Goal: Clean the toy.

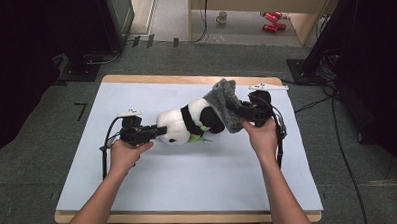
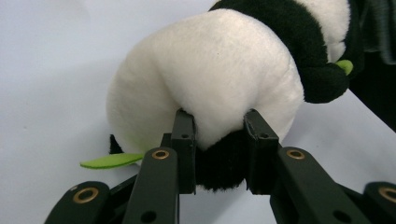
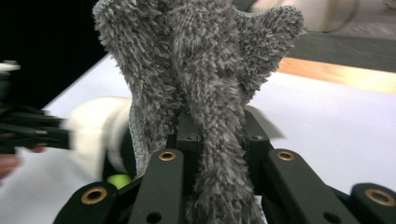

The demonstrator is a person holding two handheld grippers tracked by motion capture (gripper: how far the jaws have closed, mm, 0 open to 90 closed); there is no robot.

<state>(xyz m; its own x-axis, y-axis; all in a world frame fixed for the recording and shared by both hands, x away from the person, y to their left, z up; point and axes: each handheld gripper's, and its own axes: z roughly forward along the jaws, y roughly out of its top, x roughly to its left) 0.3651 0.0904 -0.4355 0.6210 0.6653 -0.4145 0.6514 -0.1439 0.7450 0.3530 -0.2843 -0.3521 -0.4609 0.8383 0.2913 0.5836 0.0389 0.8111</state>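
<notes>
Left tool (image 1: 159,129): held in the person's left hand (image 1: 124,153), lying low over the desk and pointing right toward the toy; its jaws are clamped on the plush panda, one on each side of a fold of white and black fur at the toy's rounded end.
Left tool, close up (image 2: 219,154): the two black jaws pinch the plush between them, white fur bulging above the pads and black fur filling the gap below.
Plush panda (image 1: 187,123): lies on its side straight ahead of the left tool, stretching from that tool's jaws to the right tool; white body, black band and black limbs.
Green leaf (image 2: 112,160): a flat felt piece sticking out from under the panda, just left of the left tool's left jaw in the left gripper view; a second green bit (image 2: 344,66) shows by a black paw, up and to the right of the jaws.
Grey cloth (image 1: 226,105): a fuzzy grey piece draped over the far end of the panda, directly in front of the right tool.
Right tool (image 1: 239,112): held in the person's right hand (image 1: 261,135), pointing left toward the panda; its jaws are pressed together on the grey cloth.
Right tool, close up (image 3: 217,140): a bunched strip of grey cloth (image 3: 205,79) runs down between the jaws and spreads out above them; the panda's white fur (image 3: 95,130) sits left of the jaws behind the cloth.
Desk (image 1: 199,177): pale blue top with a wooden edge, under both tools.
</notes>
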